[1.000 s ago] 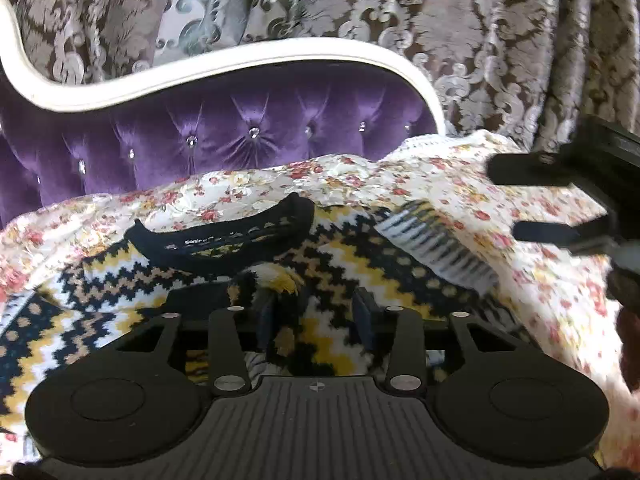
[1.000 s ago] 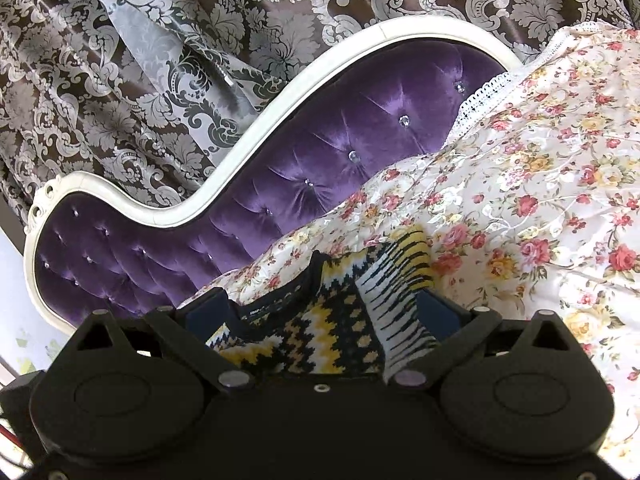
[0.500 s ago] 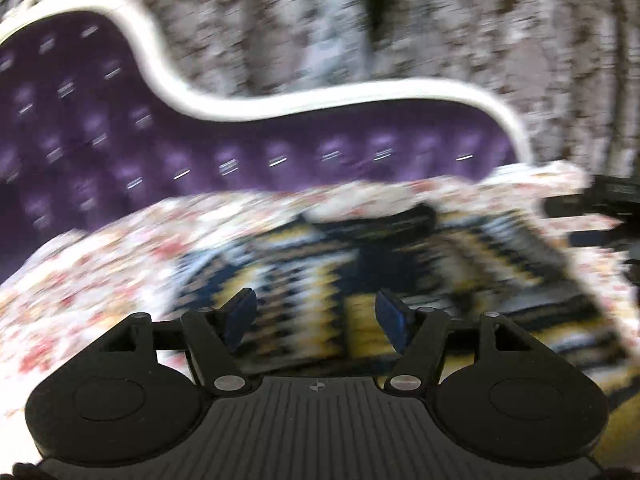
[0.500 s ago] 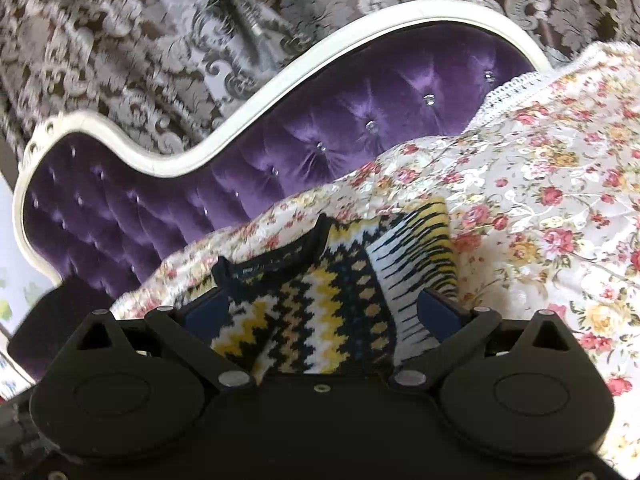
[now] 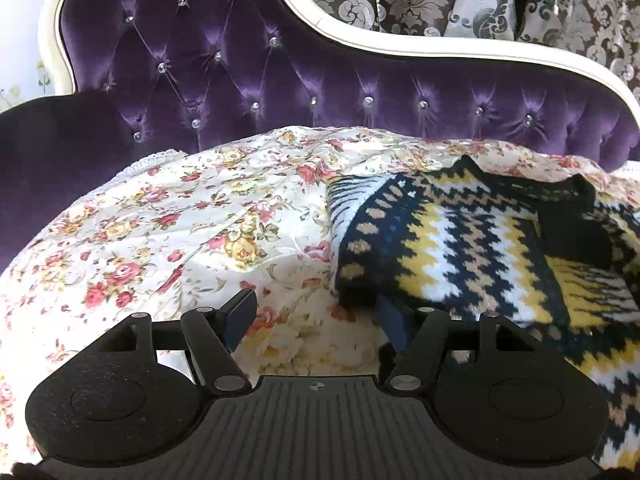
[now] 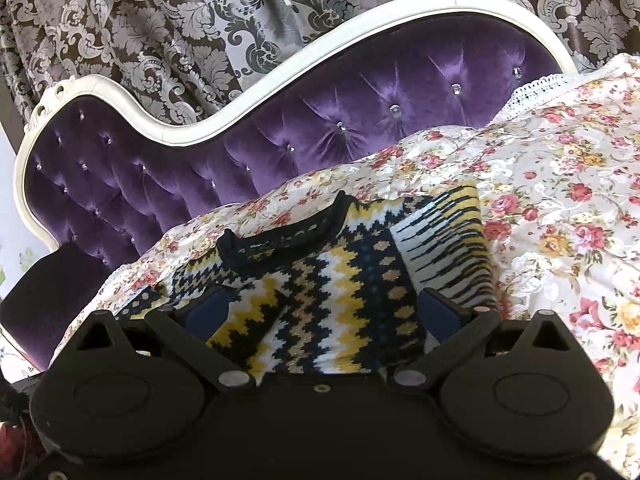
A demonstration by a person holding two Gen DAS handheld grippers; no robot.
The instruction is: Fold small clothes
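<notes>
A small knitted sweater (image 5: 460, 264) in navy, yellow and white zigzags lies on the floral sheet (image 5: 180, 232), both sides folded inward, black collar (image 5: 560, 192) toward the sofa back. My left gripper (image 5: 316, 320) is open over bare sheet just left of the sweater's folded edge; its right finger (image 5: 394, 320) sits at that edge, with only sheet between the fingers. In the right wrist view the sweater (image 6: 340, 292) fills the space under my right gripper (image 6: 324, 312), which is wide open with its pads apart from the knit. The striped folded sleeve (image 6: 448, 240) lies along the right side.
The purple tufted sofa back (image 5: 320, 80) with a white frame (image 5: 400, 44) rises behind the sheet. Patterned curtains (image 6: 160, 32) hang beyond it. A dark purple armrest (image 5: 60, 152) bounds the left side. The sheet's lace hem (image 6: 540, 84) lies at the far right.
My left gripper let go of the sweater's fold, opened wider and swung left to the garment's left edge. The right gripper drifted slightly and stayed open.
</notes>
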